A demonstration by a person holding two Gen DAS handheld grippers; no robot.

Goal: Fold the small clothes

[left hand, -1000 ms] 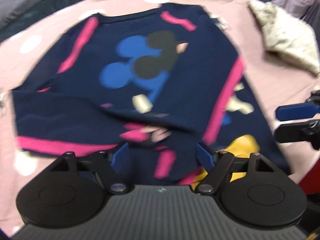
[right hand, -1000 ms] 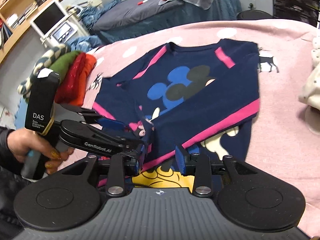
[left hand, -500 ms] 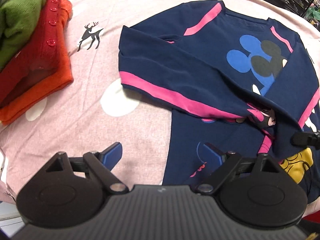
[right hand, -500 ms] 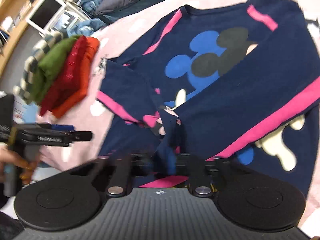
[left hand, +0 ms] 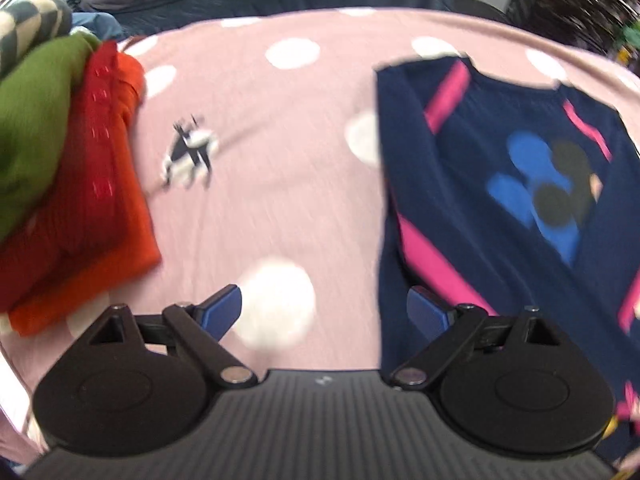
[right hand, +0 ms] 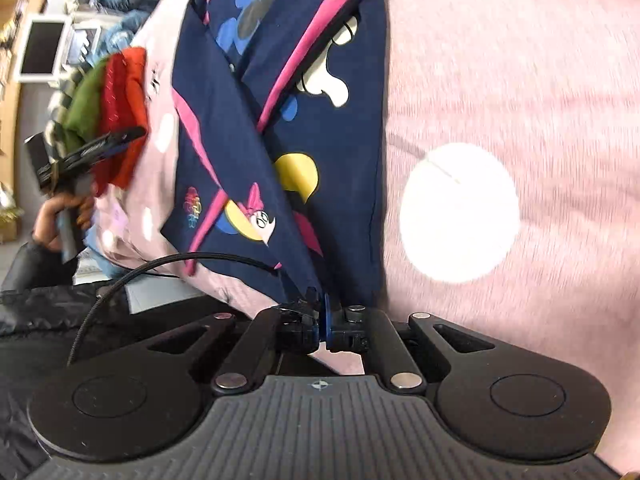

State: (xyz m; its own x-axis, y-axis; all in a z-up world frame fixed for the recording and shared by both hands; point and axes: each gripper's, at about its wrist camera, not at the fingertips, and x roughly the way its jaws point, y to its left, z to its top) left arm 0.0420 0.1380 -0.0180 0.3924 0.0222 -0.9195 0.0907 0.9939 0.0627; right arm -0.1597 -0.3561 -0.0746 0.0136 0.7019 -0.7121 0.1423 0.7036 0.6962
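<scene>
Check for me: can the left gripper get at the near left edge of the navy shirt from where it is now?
Probably yes. The left gripper is opening its jaws with nothing between them, and the navy shirt has its left edge right beside one finger. Only bare pink blanket lies between; the folded clothes stack sits well aside.

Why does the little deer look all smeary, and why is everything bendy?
Left wrist view: motion blur smears the deer print and navy cartoon sweatshirt. Right wrist view: the fisheye lens curves the pink dotted blanket; the black gripper frame looks sharp.
</scene>
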